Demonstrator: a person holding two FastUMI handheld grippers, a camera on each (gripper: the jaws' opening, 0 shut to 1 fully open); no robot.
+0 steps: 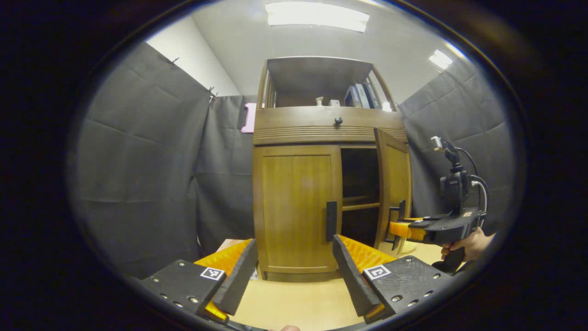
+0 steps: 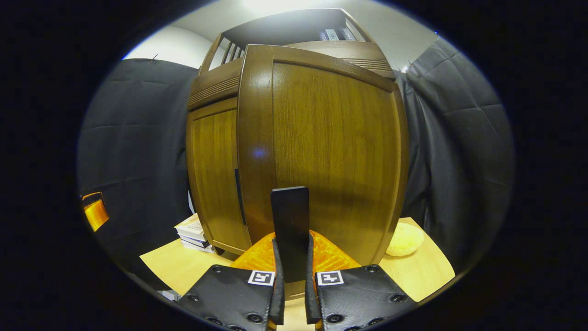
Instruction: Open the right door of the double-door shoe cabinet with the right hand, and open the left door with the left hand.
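At three o'clock in the left gripper view, the right gripper clenches the right door's handle, right door swung ajar; shelves inside stay murky. Left gripper hovers spread before the closed left door.

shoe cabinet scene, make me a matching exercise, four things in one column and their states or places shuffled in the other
Things:
1. right door
2. left door
3. right hand-held gripper
4. left hand-held gripper

States:
A. open, short of the cabinet
B. swung partly open
C. closed flat
D. shut on the right door handle

Pairs: 1-B, 2-C, 3-D, 4-A
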